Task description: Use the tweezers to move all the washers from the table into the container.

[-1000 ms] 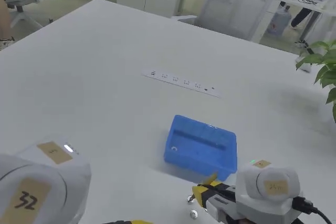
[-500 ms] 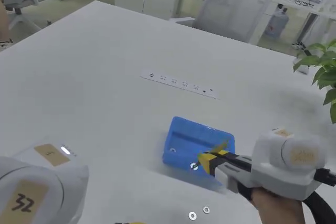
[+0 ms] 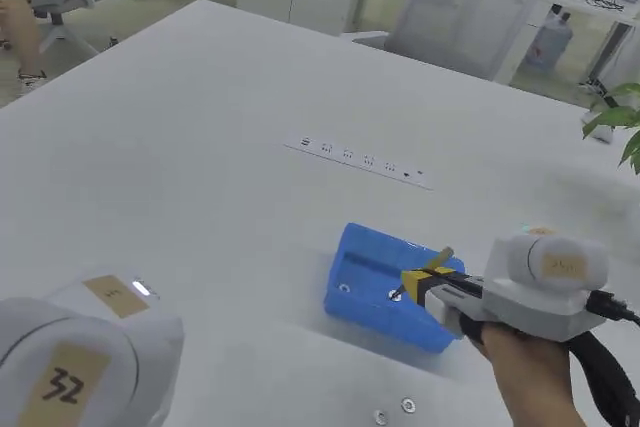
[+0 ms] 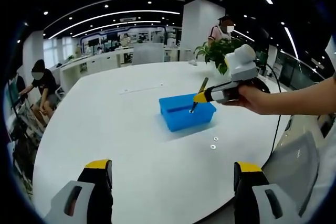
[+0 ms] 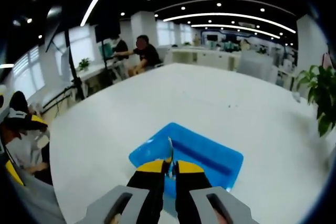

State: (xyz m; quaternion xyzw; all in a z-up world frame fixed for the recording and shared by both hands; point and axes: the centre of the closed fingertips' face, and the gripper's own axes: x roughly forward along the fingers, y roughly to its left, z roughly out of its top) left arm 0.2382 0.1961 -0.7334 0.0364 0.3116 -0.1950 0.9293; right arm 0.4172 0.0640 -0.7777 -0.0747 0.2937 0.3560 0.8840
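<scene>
The blue container [image 3: 375, 312] stands on the white table; one washer [image 3: 344, 289] lies inside at its left. My right gripper [image 3: 418, 283] is shut on the tweezers [image 3: 440, 257], held over the container. Their tip points down into it, and a small washer [image 3: 397, 294] shows there. In the right gripper view the tweezers [image 5: 169, 152] stick out from the shut jaws above the container [image 5: 210, 158]. Two loose washers [image 3: 408, 406] lie on the table in front of the container. My left gripper [image 4: 170, 182] stands open and holds nothing, well short of the container [image 4: 178, 116].
A white power strip [image 3: 365, 160] lies across the table behind the container. A plant [image 3: 622, 127] reaches in at the right edge, and chairs and desks stand beyond the far edge. The left gripper's white body [image 3: 80, 357] sits at the lower left.
My right gripper rose from the table beside the loose washers and moved away from me over the blue container, with the tweezers still in its jaws. The head camera shifted slightly.
</scene>
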